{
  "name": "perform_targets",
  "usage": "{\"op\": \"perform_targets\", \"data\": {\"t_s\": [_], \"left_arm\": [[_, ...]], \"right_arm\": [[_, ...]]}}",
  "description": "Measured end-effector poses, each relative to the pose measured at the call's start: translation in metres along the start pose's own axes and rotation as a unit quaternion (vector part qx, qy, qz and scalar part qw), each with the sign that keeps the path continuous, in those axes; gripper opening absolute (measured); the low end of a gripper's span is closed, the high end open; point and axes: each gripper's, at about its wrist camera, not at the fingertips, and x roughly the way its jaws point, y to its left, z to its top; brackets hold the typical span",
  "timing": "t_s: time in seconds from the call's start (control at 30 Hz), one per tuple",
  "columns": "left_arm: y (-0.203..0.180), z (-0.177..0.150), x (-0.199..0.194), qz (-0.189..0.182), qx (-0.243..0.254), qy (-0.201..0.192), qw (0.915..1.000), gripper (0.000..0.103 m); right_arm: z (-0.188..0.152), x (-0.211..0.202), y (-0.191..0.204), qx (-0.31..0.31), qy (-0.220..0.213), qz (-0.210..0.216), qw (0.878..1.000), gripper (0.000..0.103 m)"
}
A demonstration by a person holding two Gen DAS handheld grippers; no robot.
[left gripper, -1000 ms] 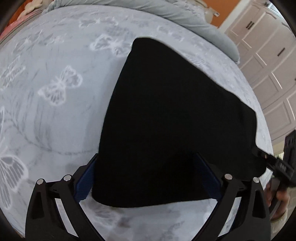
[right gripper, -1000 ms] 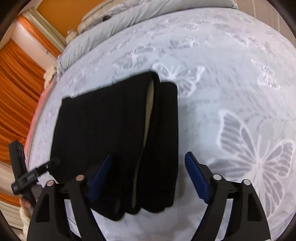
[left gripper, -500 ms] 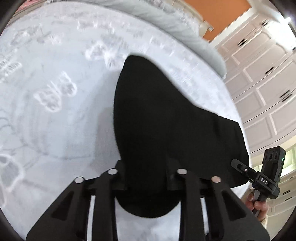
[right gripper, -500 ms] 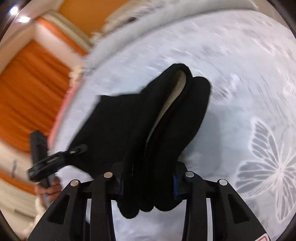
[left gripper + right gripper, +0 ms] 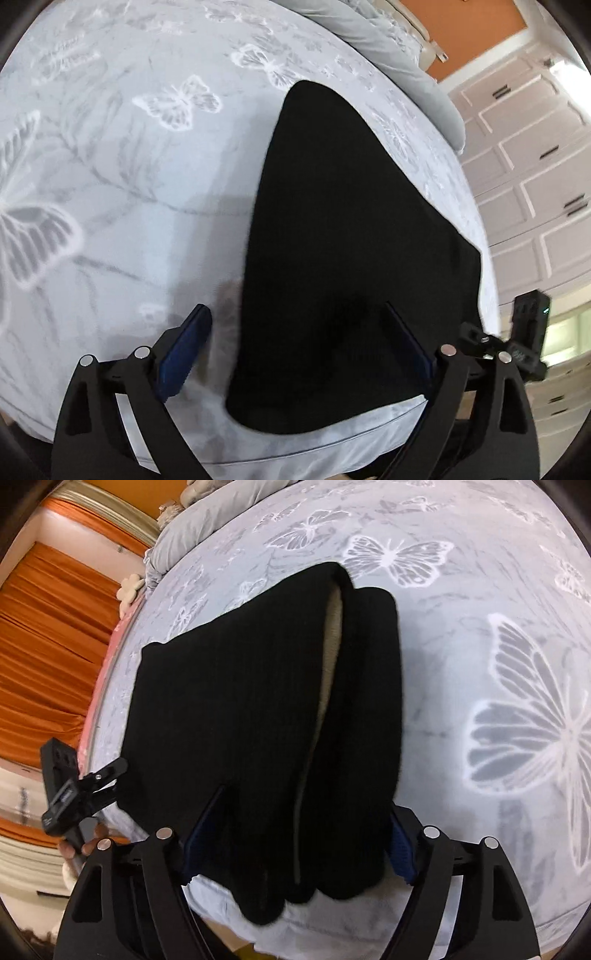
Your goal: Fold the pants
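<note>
Showing pale lining (image 5: 330, 653) in pants (image 5: 236, 716): right view only

A grey bedspread (image 5: 147, 192) printed with white butterflies covers the bed; a plain grey pillow (image 5: 399, 62) lies along its far edge; white panelled cupboards (image 5: 532, 177) stand beyond one side; orange curtains (image 5: 40, 657) hang beyond the other.
</note>
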Motion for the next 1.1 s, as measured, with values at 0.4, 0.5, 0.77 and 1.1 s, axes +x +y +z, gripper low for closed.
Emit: {"op": "perform_targets", "data": {"t_s": [0.4,0.5,0.77,1.1], "left_arm": [[-0.060,-0.001,-0.015,0.008,0.085,-0.059,0.9946,0.024],[-0.082,-0.005,-0.031,0.037,0.134,-0.095,0.9857,0.022],[-0.123,0.011,-0.050,0.079,0.174,-0.153,0.9697,0.022],[-0.159,0.045,-0.064,0.114,0.201,-0.207,0.9507,0.022]], "right_arm": [[0.006,-0.036,0.026,-0.046,-0.077,0.019,0.996,0.036],[0.011,-0.051,0.031,-0.046,-0.102,0.032,0.993,0.036],[0.027,-0.073,0.046,-0.053,-0.148,0.053,0.986,0.036],[0.056,-0.085,0.062,-0.056,-0.210,0.077,0.973,0.036]]}}
